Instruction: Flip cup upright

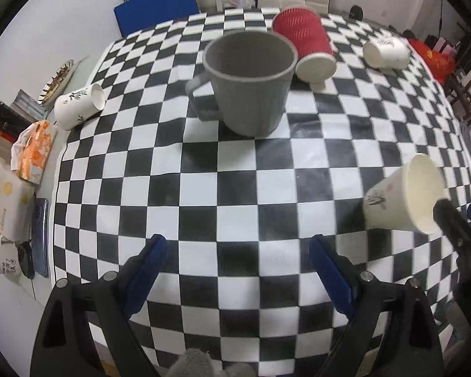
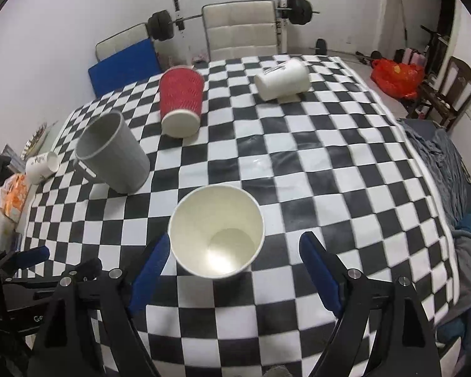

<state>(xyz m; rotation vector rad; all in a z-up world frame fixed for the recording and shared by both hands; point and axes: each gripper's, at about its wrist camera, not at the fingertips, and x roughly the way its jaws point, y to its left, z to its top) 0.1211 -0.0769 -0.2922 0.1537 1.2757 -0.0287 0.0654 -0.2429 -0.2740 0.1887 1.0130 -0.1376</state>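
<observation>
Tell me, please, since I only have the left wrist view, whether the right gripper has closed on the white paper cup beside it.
Observer: No. The right gripper is open, and the white paper cup is unclamped in the gap between its fingers.
Operator: Is there anything inside the cup?
Observer: It looks empty. Its bare bottom shows through the mouth.
Operator: Which finger is closer to it?
Observer: The finger on the camera's left is almost at the rim. The other one stands well apart.
</observation>
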